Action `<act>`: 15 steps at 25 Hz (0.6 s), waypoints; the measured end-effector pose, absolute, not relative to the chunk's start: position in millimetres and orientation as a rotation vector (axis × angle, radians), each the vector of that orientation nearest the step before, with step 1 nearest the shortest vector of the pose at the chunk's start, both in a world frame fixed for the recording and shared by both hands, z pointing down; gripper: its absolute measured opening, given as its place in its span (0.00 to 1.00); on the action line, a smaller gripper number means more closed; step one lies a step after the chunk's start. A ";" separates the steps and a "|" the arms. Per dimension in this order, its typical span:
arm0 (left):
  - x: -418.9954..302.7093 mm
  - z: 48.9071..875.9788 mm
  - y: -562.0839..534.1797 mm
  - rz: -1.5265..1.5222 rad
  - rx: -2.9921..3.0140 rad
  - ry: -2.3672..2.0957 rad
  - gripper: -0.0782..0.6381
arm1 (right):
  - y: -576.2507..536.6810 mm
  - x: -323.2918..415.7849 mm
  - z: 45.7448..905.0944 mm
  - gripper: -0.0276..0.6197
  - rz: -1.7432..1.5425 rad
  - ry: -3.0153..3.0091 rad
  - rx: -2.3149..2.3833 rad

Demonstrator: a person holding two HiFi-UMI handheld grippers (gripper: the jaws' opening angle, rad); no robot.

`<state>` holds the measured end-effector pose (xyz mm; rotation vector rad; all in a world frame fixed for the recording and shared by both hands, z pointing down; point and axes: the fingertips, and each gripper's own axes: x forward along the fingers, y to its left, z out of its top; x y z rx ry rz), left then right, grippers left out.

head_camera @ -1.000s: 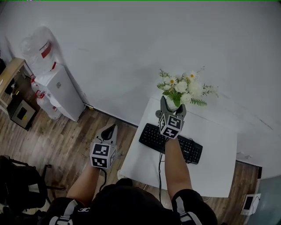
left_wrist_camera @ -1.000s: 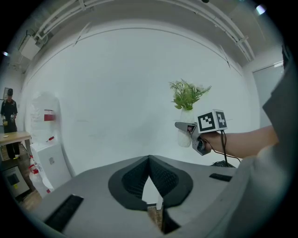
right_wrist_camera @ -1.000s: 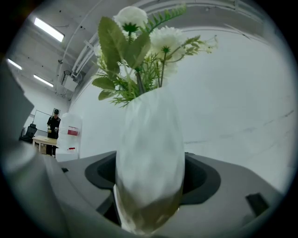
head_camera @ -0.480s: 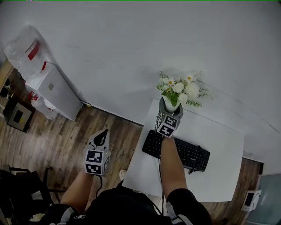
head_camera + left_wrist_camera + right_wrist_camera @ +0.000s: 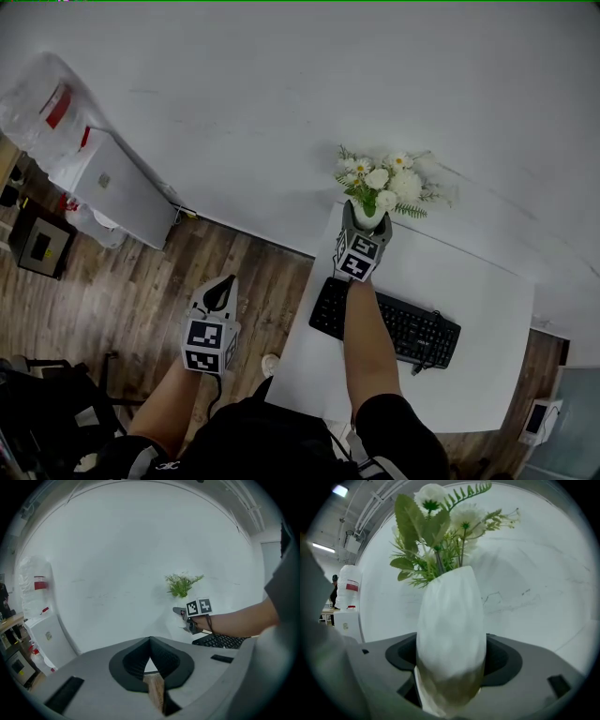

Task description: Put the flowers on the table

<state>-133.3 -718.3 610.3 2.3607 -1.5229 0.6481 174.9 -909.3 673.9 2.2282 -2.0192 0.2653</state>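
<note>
Vase of white ribbed ceramic (image 5: 450, 620), carrying white flowers (image 5: 380, 180) and green fern sprigs (image 5: 411, 211), sits clamped between the wide-set jaws of the right gripper (image 5: 366, 220). Over the last second it has sunk toward the far left corner of the white desk (image 5: 469, 300), behind the black keyboard (image 5: 384, 323); base contact not discernible. Set-down looks near, release still owed. Left gripper (image 5: 222, 292) hangs beside the desk, jaws together, empty.

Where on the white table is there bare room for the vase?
The table is bare in the strip behind the keyboard, toward the wall, right of the vase held by the right gripper, and in the near-right stretch before the keyboard. Crowded: left-middle, with keyboard and forearm.
</note>
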 end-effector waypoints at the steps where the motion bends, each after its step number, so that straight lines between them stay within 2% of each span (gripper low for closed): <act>1: -133.5 612.3 -720.4 0.651 2.358 -1.524 0.13 | -912.6 174.1 676.1 0.63 0.257 -2.019 2.227; 15: -151.1 599.6 -735.0 0.620 2.302 -1.566 0.13 | -913.0 162.7 683.3 0.64 0.279 -1.970 2.214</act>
